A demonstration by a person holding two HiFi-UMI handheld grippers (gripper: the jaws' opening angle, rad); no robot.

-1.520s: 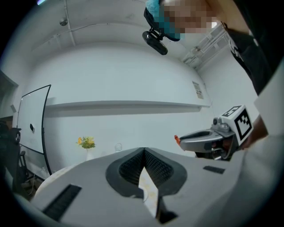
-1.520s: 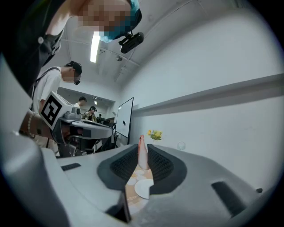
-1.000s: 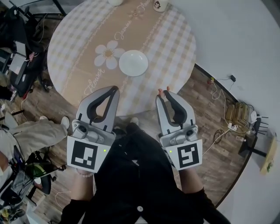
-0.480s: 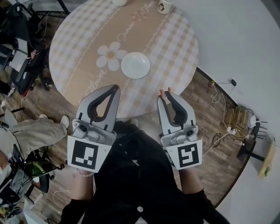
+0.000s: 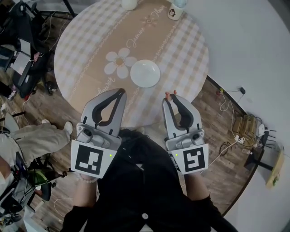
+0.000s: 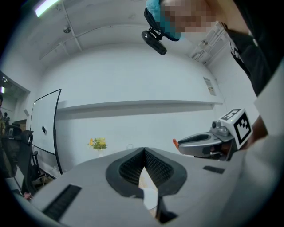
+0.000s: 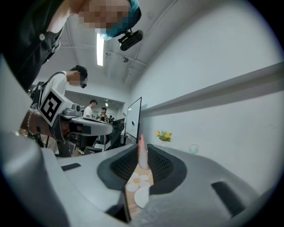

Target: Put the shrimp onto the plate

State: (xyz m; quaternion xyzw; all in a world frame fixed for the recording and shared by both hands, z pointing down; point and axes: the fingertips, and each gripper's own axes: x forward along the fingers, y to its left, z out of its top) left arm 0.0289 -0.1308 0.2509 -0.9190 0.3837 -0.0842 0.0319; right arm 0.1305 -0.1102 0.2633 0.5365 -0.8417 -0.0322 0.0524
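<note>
A white plate [image 5: 145,73] lies empty on the round checked table [image 5: 181,50], beside a printed daisy. My right gripper [image 5: 170,96] hangs over the table's near edge, short of the plate, shut on a small pink-orange shrimp [image 5: 168,94]. In the right gripper view the shrimp [image 7: 141,153] stands upright between the pads, and the plate [image 7: 141,197] shows below through the gap. My left gripper [image 5: 119,93] is level with it on the left, shut with nothing in it. The left gripper view shows its jaws [image 6: 144,149] meeting at the tips and the right gripper [image 6: 204,144] off to the side.
A printed mug [image 5: 176,12] and a white object [image 5: 129,3] stand at the table's far edge. Wooden floor surrounds the table, with cables and a power strip [image 5: 247,122] on the right. A seated person's legs [image 5: 31,140] and chairs are on the left.
The table and plate have slid down and to the right in the head view, a little nearer the grippers. Both grippers keep their pose and the shrimp stays held.
</note>
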